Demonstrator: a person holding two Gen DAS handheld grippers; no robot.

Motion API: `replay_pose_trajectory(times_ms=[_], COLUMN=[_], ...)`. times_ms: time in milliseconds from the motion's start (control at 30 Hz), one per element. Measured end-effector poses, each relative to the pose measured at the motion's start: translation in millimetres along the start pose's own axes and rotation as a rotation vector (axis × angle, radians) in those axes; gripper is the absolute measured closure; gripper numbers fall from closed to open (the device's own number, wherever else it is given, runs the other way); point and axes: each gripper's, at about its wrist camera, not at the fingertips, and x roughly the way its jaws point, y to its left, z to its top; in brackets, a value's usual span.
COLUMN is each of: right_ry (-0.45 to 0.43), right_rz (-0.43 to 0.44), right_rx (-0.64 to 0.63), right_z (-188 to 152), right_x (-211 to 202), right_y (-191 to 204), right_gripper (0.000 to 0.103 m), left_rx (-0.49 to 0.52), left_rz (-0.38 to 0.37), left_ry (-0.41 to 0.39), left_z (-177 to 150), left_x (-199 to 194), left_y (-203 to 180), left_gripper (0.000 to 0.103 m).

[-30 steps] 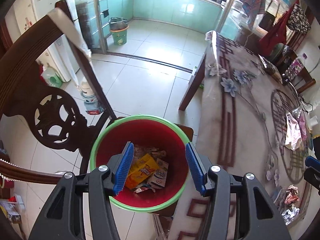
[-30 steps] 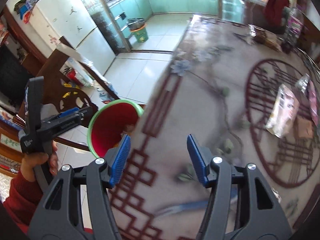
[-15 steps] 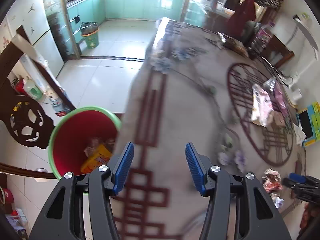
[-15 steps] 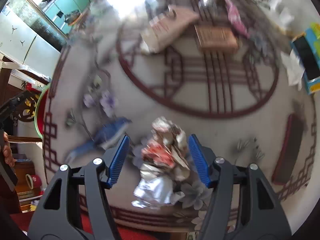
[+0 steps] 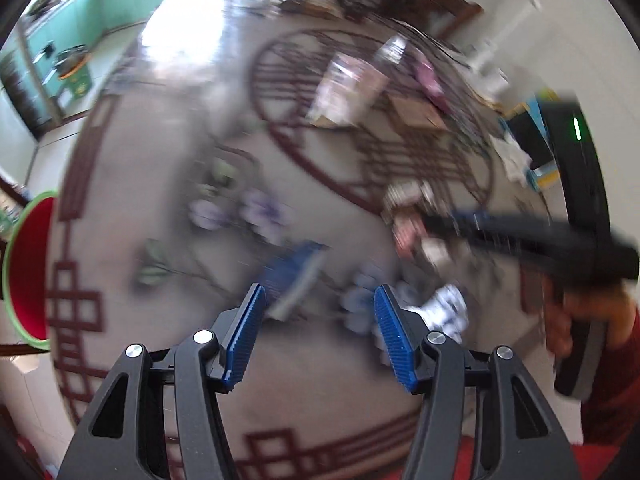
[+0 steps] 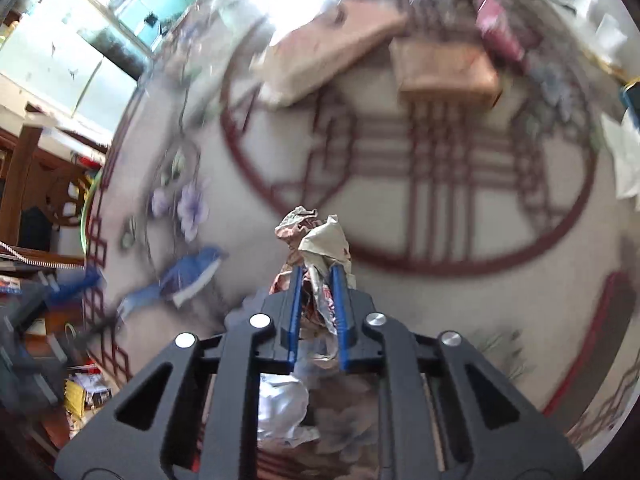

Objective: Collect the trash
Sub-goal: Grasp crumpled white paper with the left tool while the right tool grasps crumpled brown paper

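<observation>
My right gripper [image 6: 318, 280] is shut on a crumpled brown and white wrapper [image 6: 316, 236] on the patterned table [image 6: 460, 224]. A silvery white wrapper [image 6: 280, 404] lies under the gripper's body. In the blurred left wrist view my left gripper [image 5: 318, 336] hangs over the tablecloth. Its jaws are opening and nothing is between them. The silvery wrapper [image 5: 448, 308] lies just to its right. Further right, a hand [image 5: 560, 320] in a red sleeve holds the right gripper over the crumpled wrapper [image 5: 408, 220]. The red bin with a green rim [image 5: 12, 264] shows at the left edge.
On the round pattern lie a beige snack bag [image 6: 328, 52], a brown box [image 6: 444, 68] and a pink packet [image 6: 500, 36]. White tissue [image 6: 624, 156] lies at the right. A blue and yellow box [image 5: 540, 168] stands near the far right edge.
My left gripper swung from above the bin to over the table. My right gripper came down over the crumpled wrapper and shut on it.
</observation>
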Motion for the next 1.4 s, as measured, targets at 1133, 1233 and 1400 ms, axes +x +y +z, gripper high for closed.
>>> replay_pose_trajectory(times_ms=[1133,1233,1400], right_ry=[-0.196,-0.192,-0.159], right_rz=[0.072,0.071,0.05], right_rx=[-0.037,-0.041,-0.066], right_z=[33,34,29], right_x=[-65,-65,-57], right_y=[-4,1,12], right_gripper=[0.087,0.087,0.087], left_rx=[-0.045,-0.048,-0.034], left_rz=[0.253,0.281,0.327], left_ry=[-0.234,-0.247,-0.251], left_z=[50,51,49], left_x=[-44,-50,-54], left_y=[-1,3,9], left_gripper=[0.066,0.065,0.065])
